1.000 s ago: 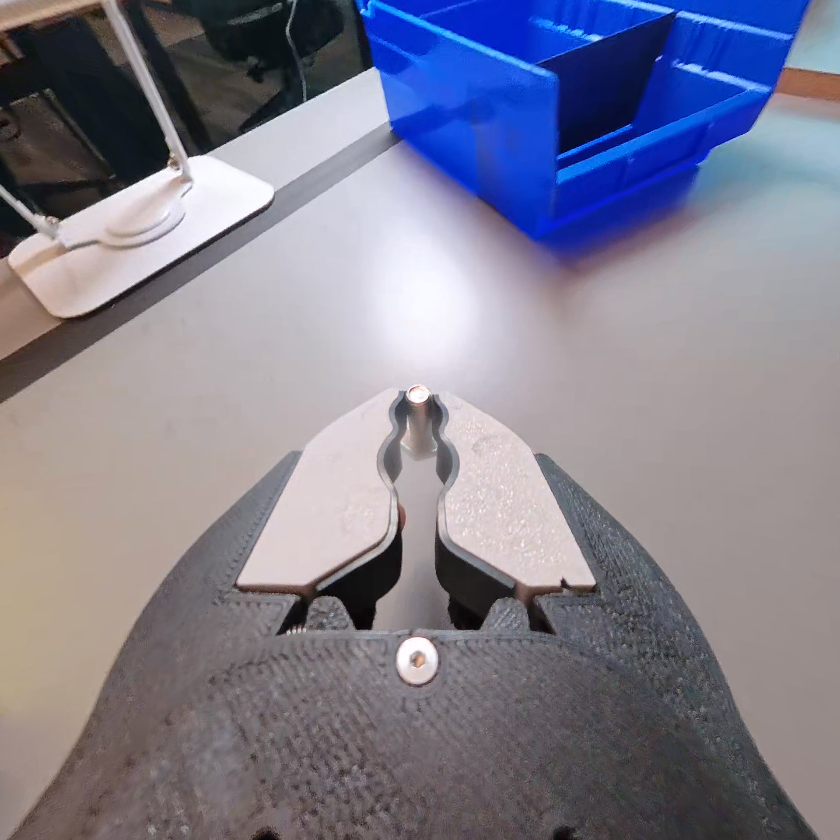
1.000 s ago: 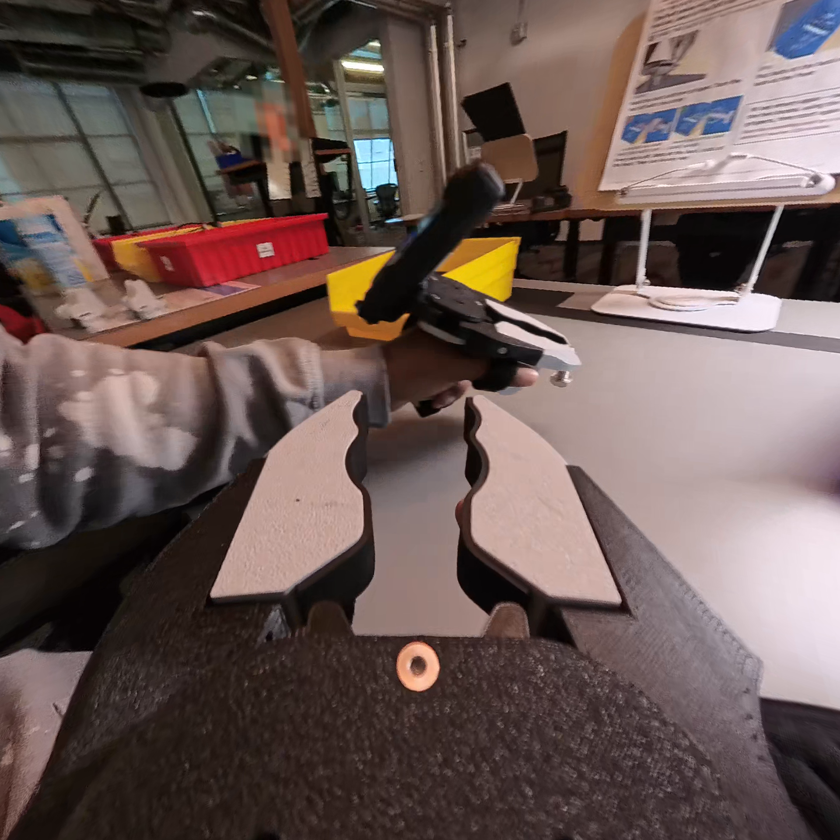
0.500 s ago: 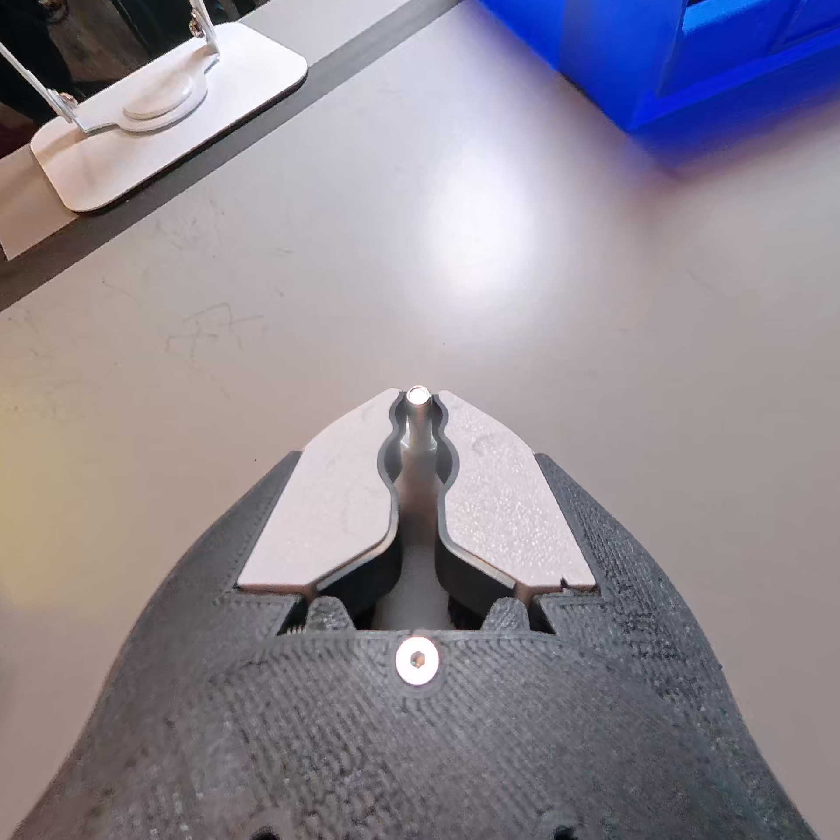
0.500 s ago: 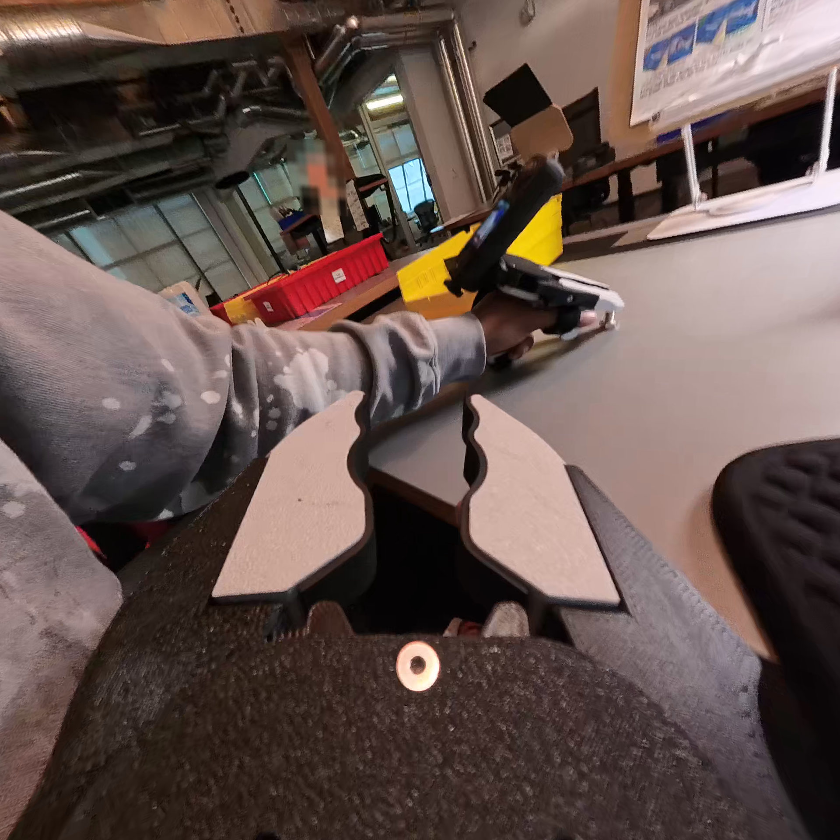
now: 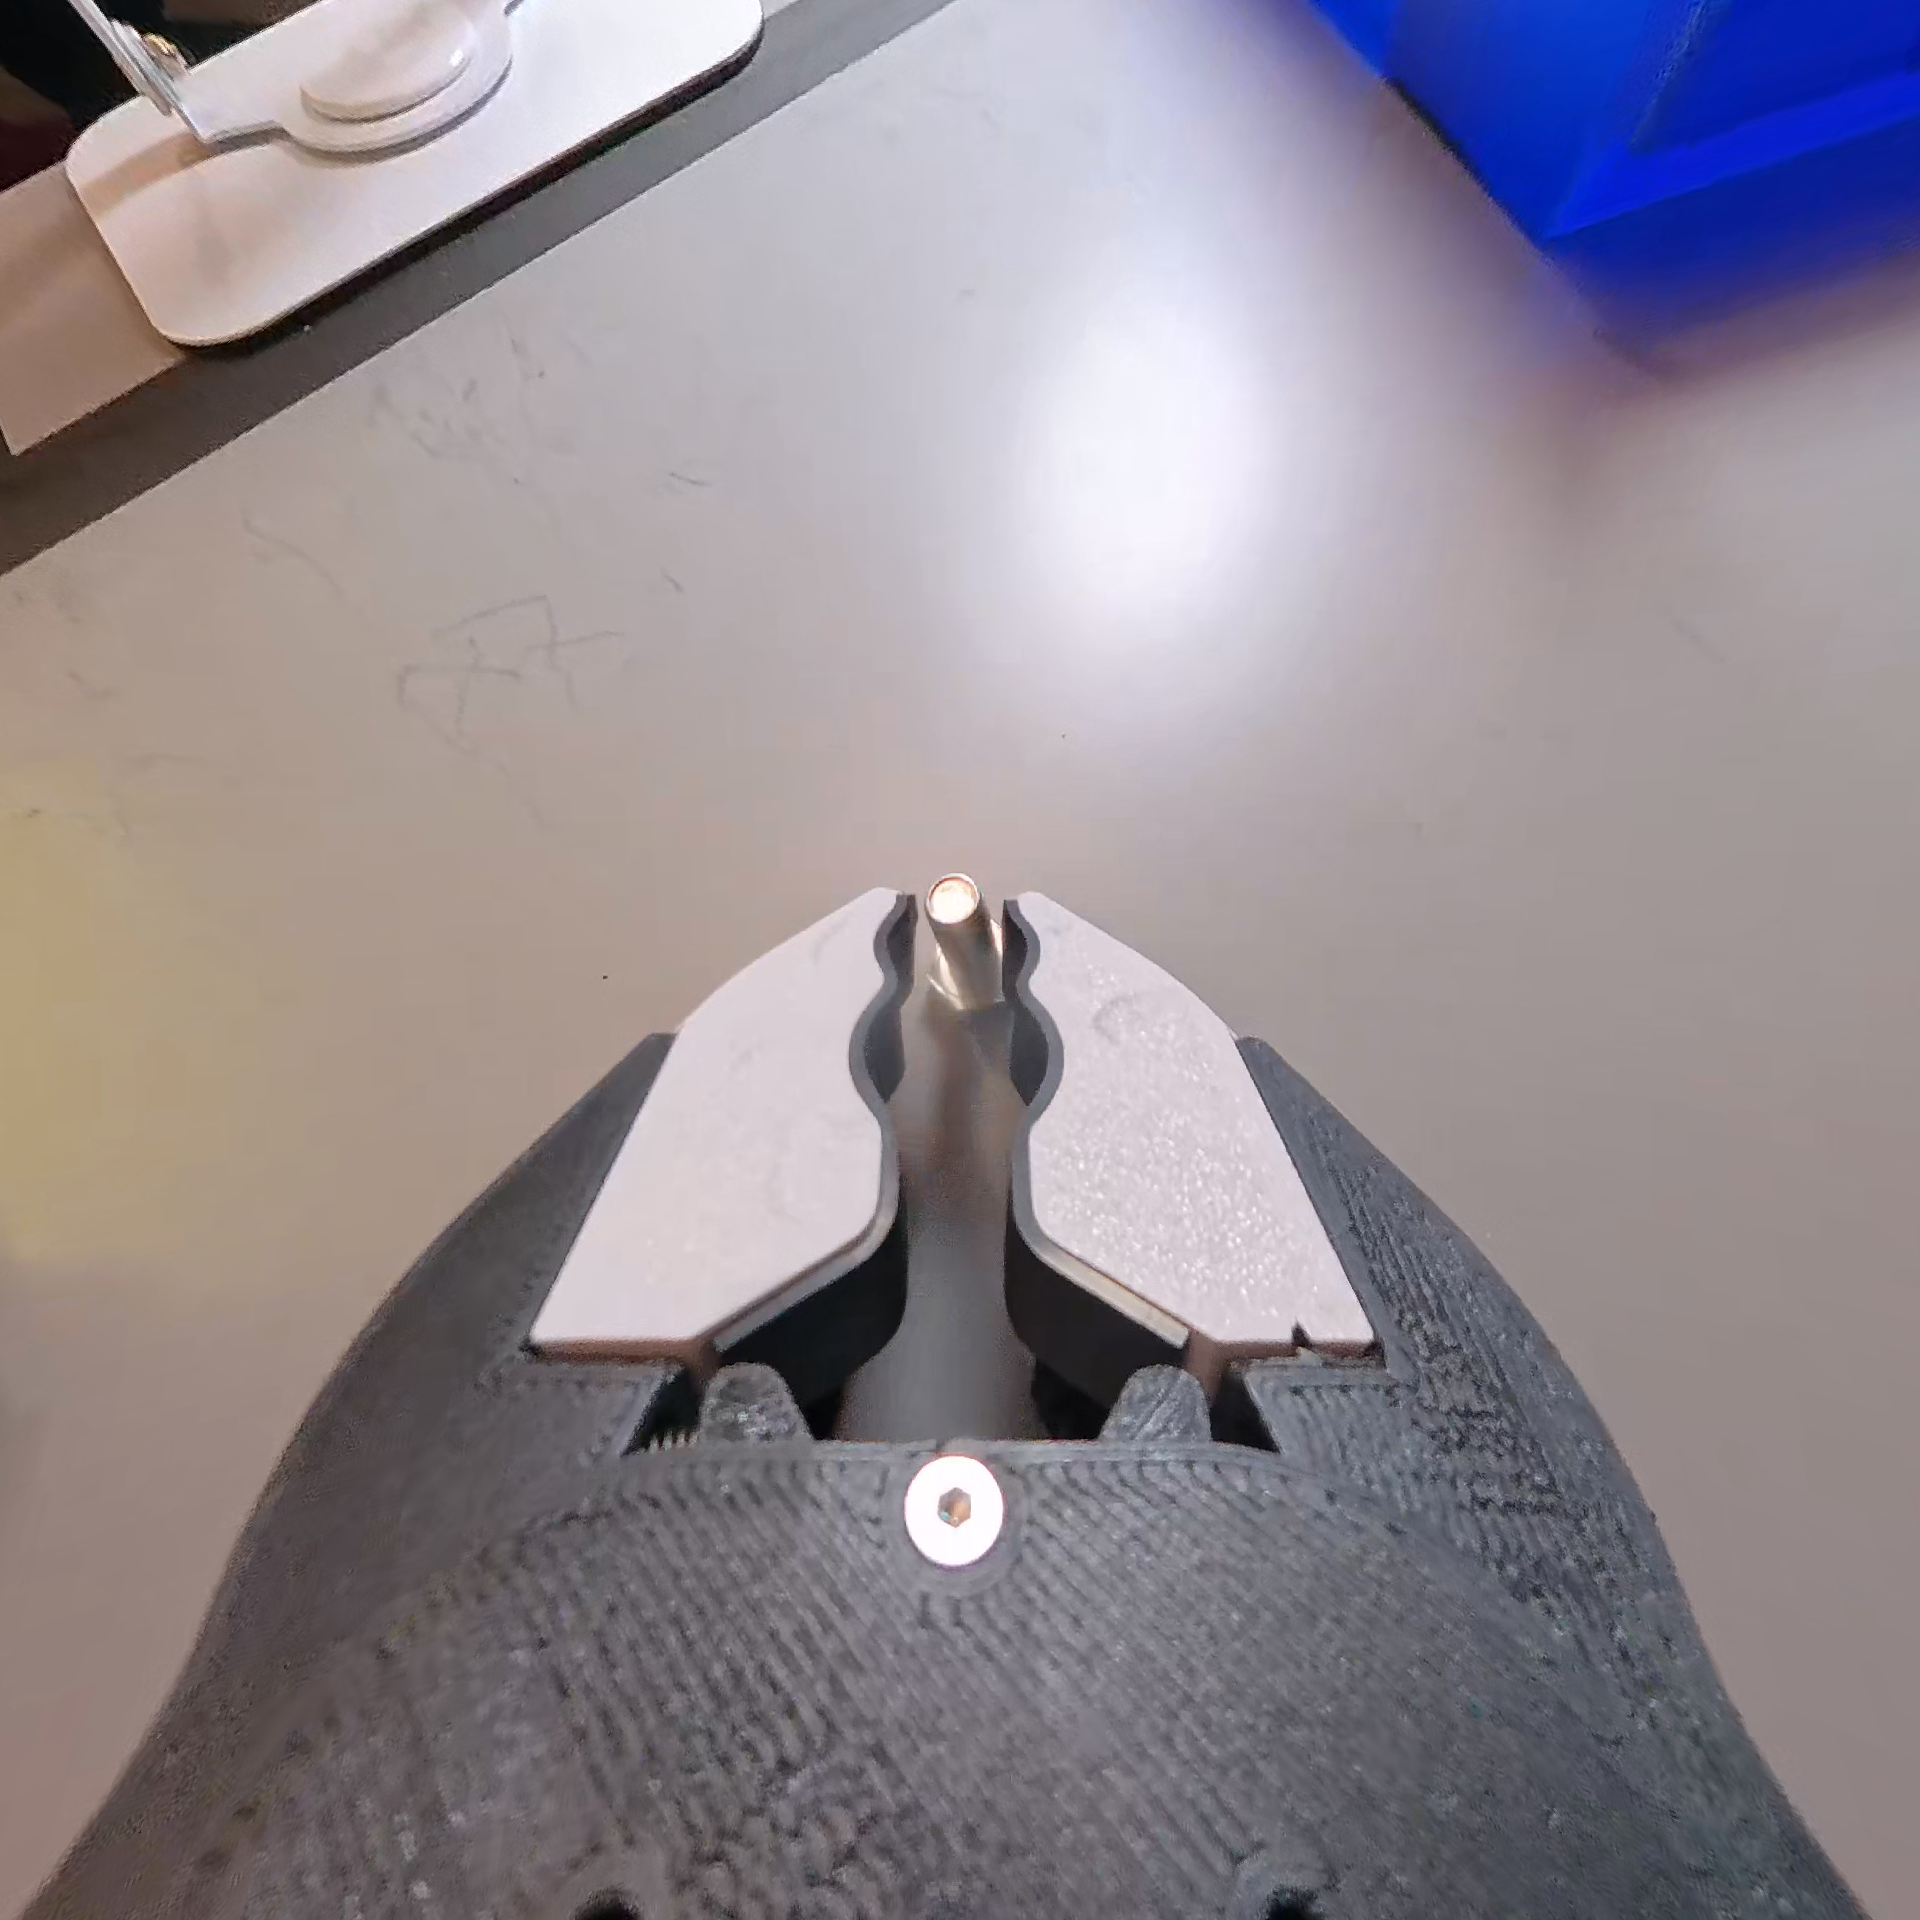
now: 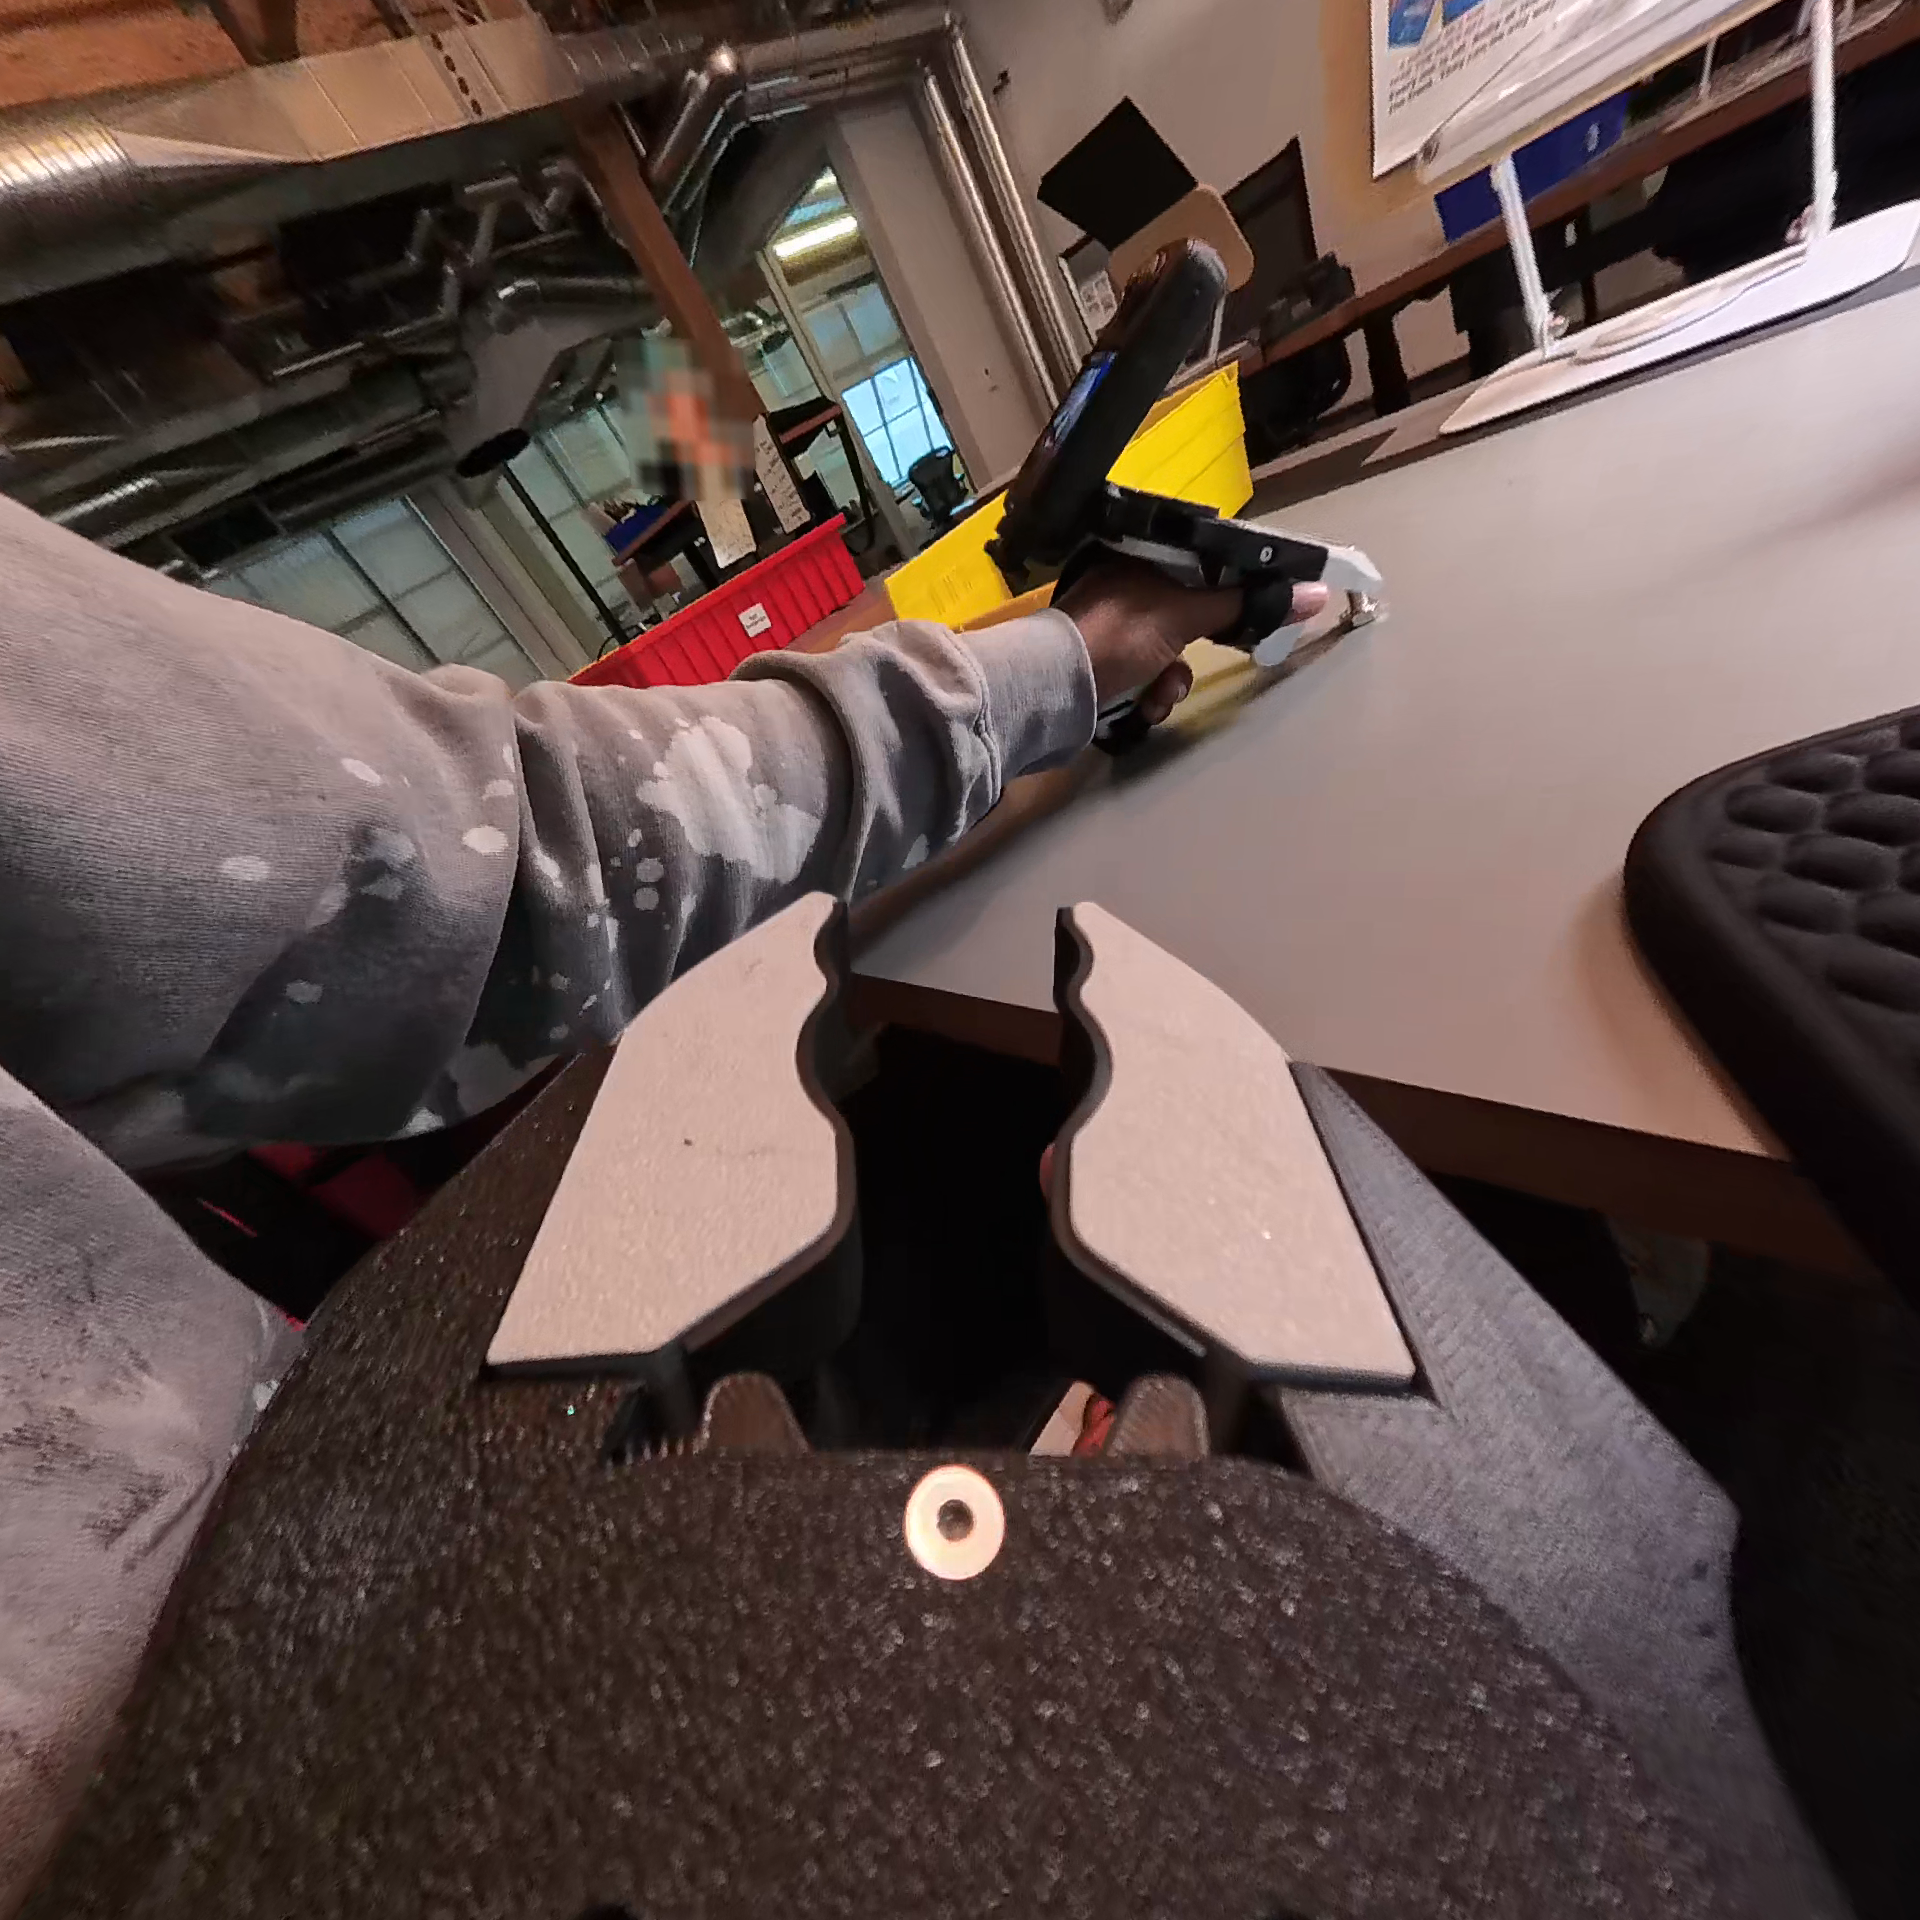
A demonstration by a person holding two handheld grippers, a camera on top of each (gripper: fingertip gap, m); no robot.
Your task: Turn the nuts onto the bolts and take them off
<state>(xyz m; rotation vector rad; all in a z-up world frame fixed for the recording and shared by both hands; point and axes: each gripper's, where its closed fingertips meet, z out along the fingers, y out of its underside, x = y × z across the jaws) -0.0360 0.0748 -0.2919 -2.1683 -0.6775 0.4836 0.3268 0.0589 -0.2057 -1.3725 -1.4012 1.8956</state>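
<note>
- Left gripper (image 5: 958, 914): jaws clenched on a bolt (image 5: 961, 951) near the tips. Shaft pokes out fwd, end face toward the lens; lower part of bolt hidden between the jaws, so head not visible.
- Whether a nut sits on the bolt: a wider metal bit shows below the shaft, can't tell if nut or head.
- Bolt held low over the grey counter (image 5: 727, 644); can't tell from left wrist view whether it touches.
- Right wrist view: left gripper (image 6: 1351, 582) seen far off, tips down at the counter (image 6: 1455, 831), small metal piece at the tips, too small to make out. Hand (image 6: 1132, 634) wrapped round the grip, grey spattered sleeve (image 6: 623, 810) runs across frame.
- Right gripper (image 6: 951, 935): jaws released, gap wide, nothing between them. Sits off the near counter edge, dark space below.
- Blue bin (image 5: 1714, 135): top right, cut off by frame, only a corner + outer wall visible; contents not seen.
- Yellow bin (image 6: 1174, 457): behind the left gripper, partly blocked by it; inside not visible.
- Red bin (image 6: 748, 623): farther back, on another bench; contents not visible.
- White lamp base (image 5: 395, 156): upper left, cut off at top edge, on the far side of a dark strip.
- Black textured pad (image 6: 1808, 935): right edge, cut off, can't say what it is.
</note>
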